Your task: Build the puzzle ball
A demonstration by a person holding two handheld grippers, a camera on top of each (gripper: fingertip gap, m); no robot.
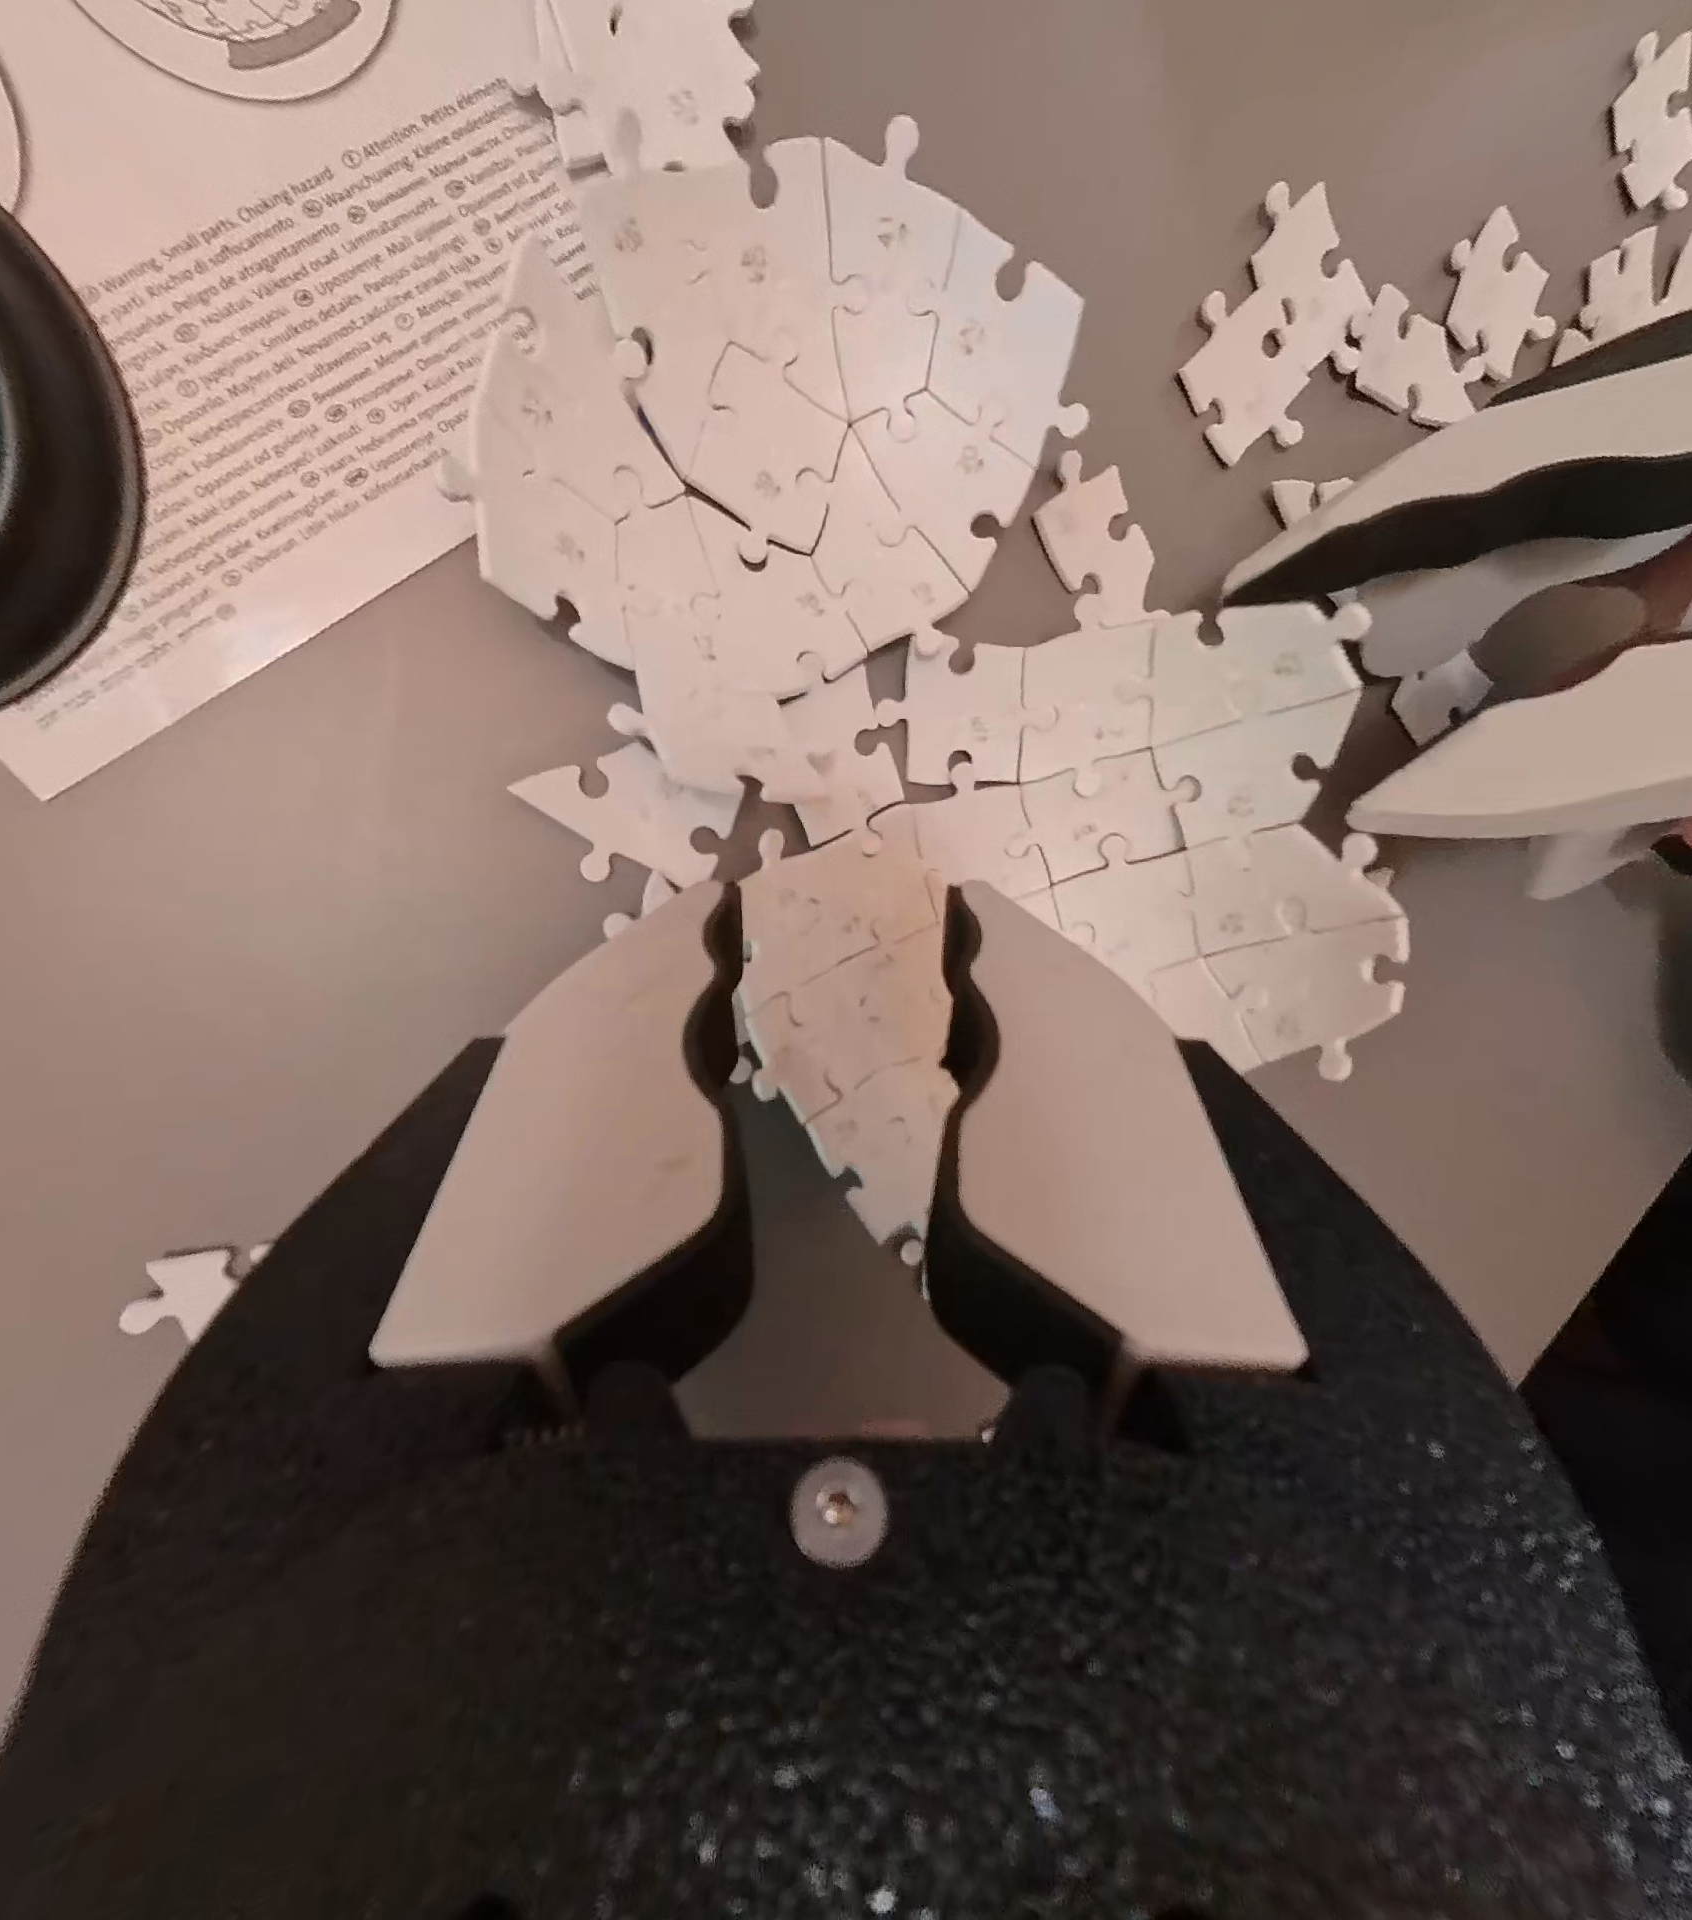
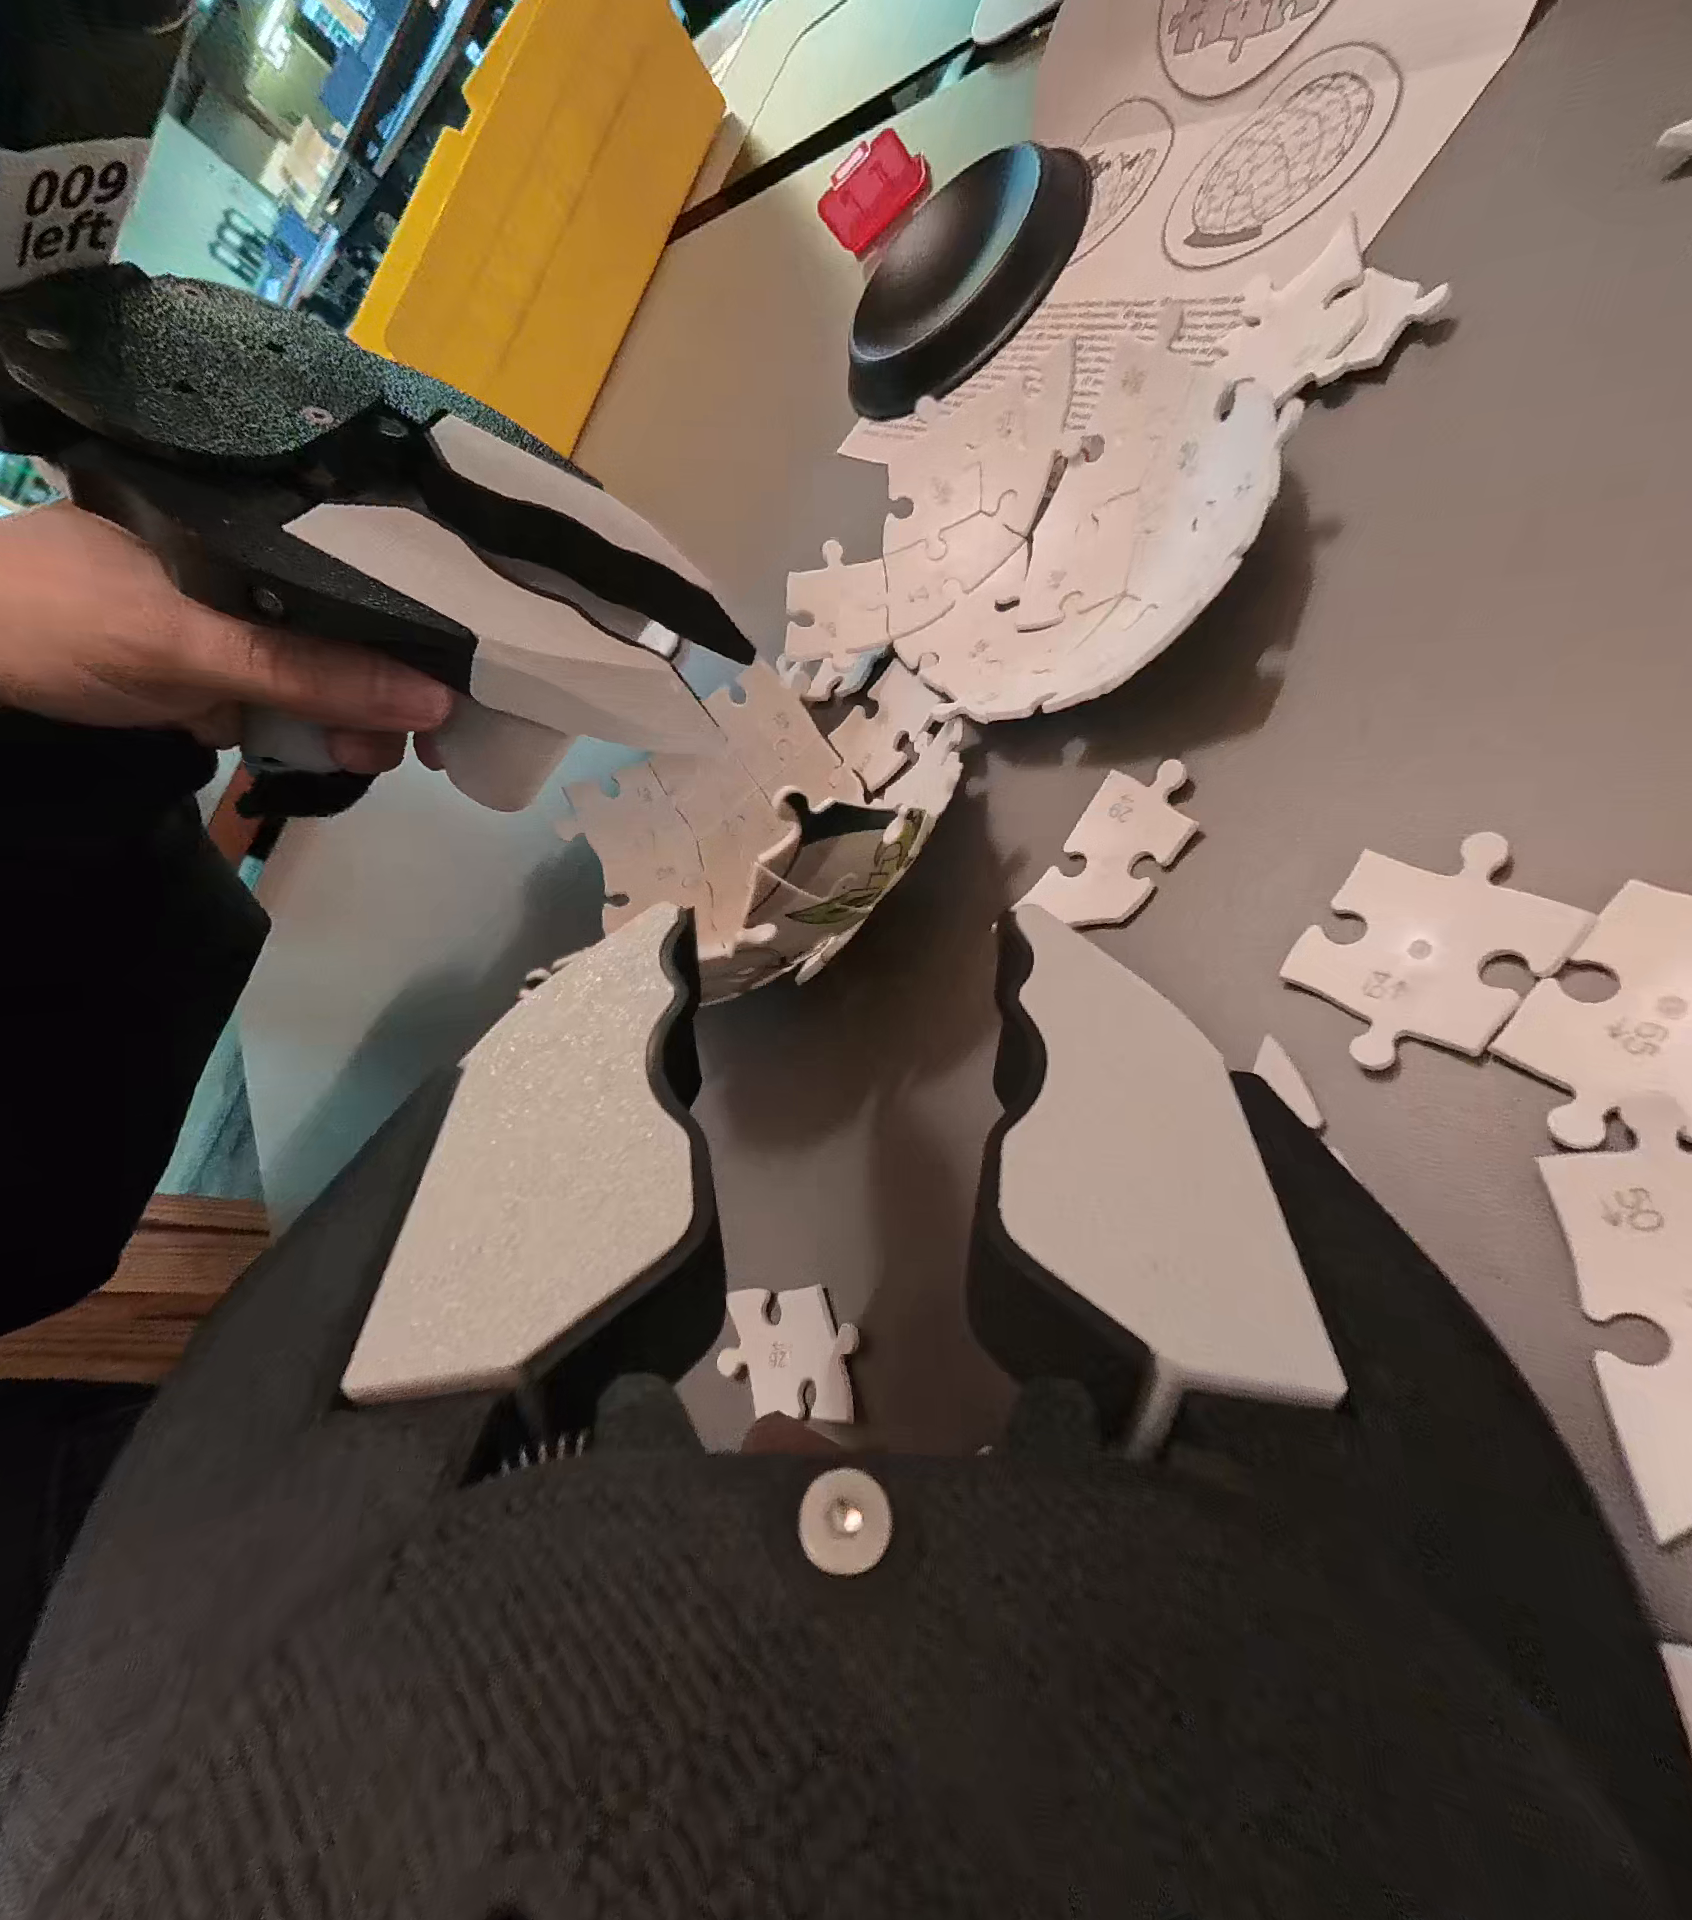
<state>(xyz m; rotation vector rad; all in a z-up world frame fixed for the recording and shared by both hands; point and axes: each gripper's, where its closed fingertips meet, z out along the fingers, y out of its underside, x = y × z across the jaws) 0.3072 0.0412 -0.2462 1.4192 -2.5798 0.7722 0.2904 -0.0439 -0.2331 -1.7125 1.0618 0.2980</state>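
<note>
Puzzle ball (image 1: 1081, 831) is still in curved, white-backed sections on the grey table (image 1: 198, 987) — printed face shows only underneath. Left gripper (image 1: 842, 904) is clamped on the near section's edge, lifting it. Right gripper (image 2: 842, 920) sits alongside, jaws apart, nothing held. Loose pieces (image 2: 1444, 956) lie just beside — instruction sheet (image 1: 302, 364) and black stand (image 2: 967, 281) beyond.
</note>
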